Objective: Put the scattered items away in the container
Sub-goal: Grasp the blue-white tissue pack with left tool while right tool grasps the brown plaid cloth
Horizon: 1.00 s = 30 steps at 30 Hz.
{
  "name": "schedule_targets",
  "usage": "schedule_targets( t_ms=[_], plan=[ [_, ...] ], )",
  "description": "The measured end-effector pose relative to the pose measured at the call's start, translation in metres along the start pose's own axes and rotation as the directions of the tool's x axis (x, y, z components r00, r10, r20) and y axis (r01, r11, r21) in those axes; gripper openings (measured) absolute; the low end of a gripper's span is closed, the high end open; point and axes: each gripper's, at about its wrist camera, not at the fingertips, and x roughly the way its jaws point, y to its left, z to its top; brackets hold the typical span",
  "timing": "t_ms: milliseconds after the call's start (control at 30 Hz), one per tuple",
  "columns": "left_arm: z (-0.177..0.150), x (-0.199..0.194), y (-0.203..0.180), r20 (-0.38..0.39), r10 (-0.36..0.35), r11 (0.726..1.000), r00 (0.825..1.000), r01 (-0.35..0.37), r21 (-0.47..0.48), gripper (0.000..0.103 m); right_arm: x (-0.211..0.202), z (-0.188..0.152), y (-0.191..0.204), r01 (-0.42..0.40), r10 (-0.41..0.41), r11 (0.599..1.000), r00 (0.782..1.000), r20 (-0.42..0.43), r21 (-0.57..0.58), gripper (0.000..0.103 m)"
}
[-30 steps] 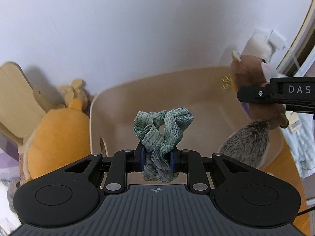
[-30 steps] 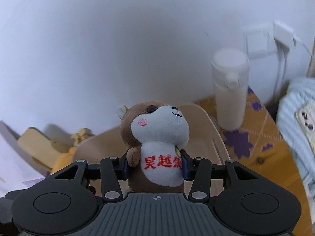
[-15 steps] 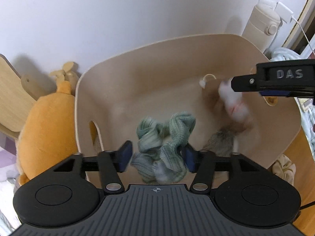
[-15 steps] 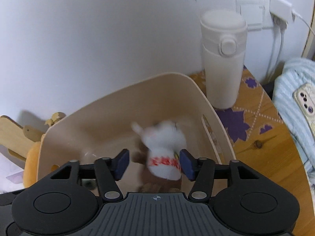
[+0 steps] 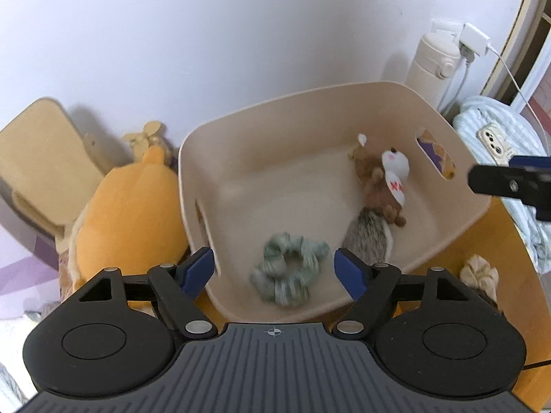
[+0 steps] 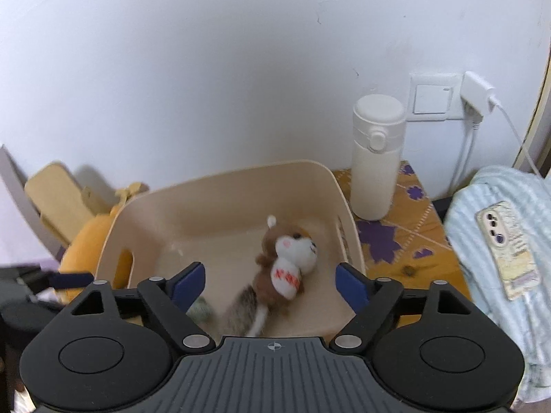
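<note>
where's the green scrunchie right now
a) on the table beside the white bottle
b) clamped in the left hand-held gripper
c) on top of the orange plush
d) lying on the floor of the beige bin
d, the green scrunchie lies loose on the floor of the beige bin, near the plush squirrel, and the opening pads of the left hand-held gripper stand clear of it.

Scrunchie [image 5: 287,268] and squirrel toy [image 5: 382,186] inside the bin [image 5: 275,110]

Each gripper, the left gripper [image 5: 274,270] and the right gripper [image 6: 268,284], has a ribbed dark-grey body bearing a small white crosshair mark. Black linkage arms pivot on silver screws beside two round black housings. The fingers [image 5: 198,269] carry blue pads.
</note>
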Motion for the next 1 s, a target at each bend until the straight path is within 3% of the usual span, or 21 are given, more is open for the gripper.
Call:
schedule_targets(
  t_ms=[333,567,833,1000],
  plan=[
    [-0.042,-0.037,0.001,0.0,0.017,1.0,1.0,-0.017,0.002,0.078,-0.026,-0.057,-0.003,0.032,-0.037,0.997,0.997,-0.069,-0.065,0.087],
    [-0.067,-0.043,0.004,-0.033,-0.007,1.0,0.999,0.007,0.006,0.078,-0.028,-0.095,-0.003,0.053,-0.071,0.99,0.989,-0.131,-0.131,0.089],
    [-0.108,-0.011,0.008,-0.163,-0.049,0.998,0.985,0.041,-0.047,0.078,-0.021,-0.113,-0.006,0.097,-0.131,0.973,0.98,-0.152,-0.21,0.096],
    [-0.126,0.013,0.004,-0.236,-0.058,0.998,0.97,0.057,-0.011,0.078,-0.011,-0.118,-0.011,0.101,-0.143,0.968,0.974,-0.173,-0.232,0.097]
  ],
)
